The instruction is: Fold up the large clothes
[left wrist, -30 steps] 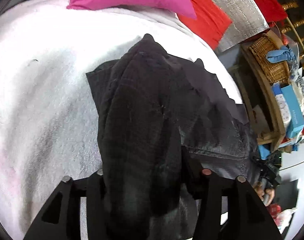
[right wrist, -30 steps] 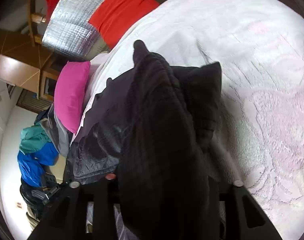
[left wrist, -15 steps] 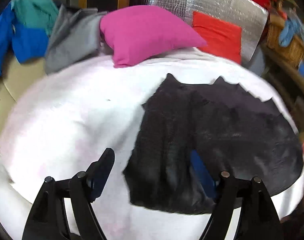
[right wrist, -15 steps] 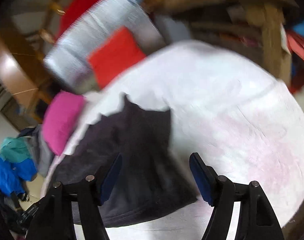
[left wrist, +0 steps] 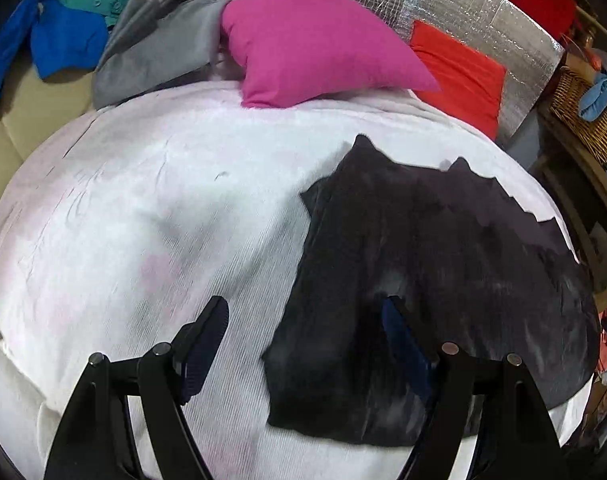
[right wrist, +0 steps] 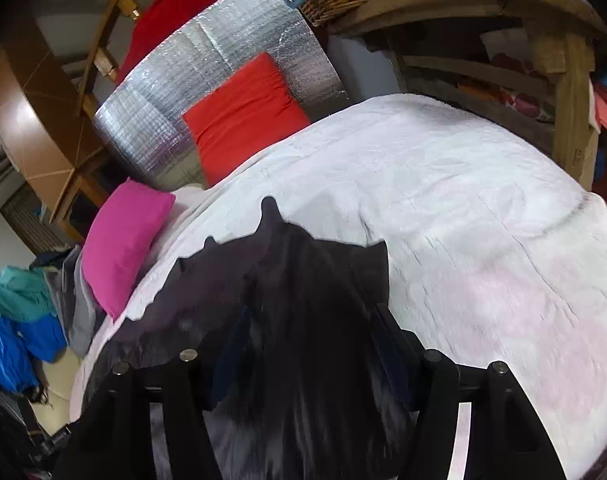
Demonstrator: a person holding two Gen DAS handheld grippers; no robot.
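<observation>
Dark garment (left wrist: 423,264) is lying flat, folded, on the white blanket (left wrist: 143,220) of the bed, toward its right side in the left wrist view. Left tongs (left wrist: 307,344) are hanging apart above the garment's left edge, gripping nothing. Right tongs (right wrist: 307,344) are closing slightly, jaws apart over the cloth, not pinching it. Pink pillow (left wrist: 315,48) is resting at the head of the bed.

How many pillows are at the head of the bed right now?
2. A pink pillow lies on the white blanket beside the piled clothes; a red pillow leans against the silver foil panel. The clothes could hide others.
</observation>
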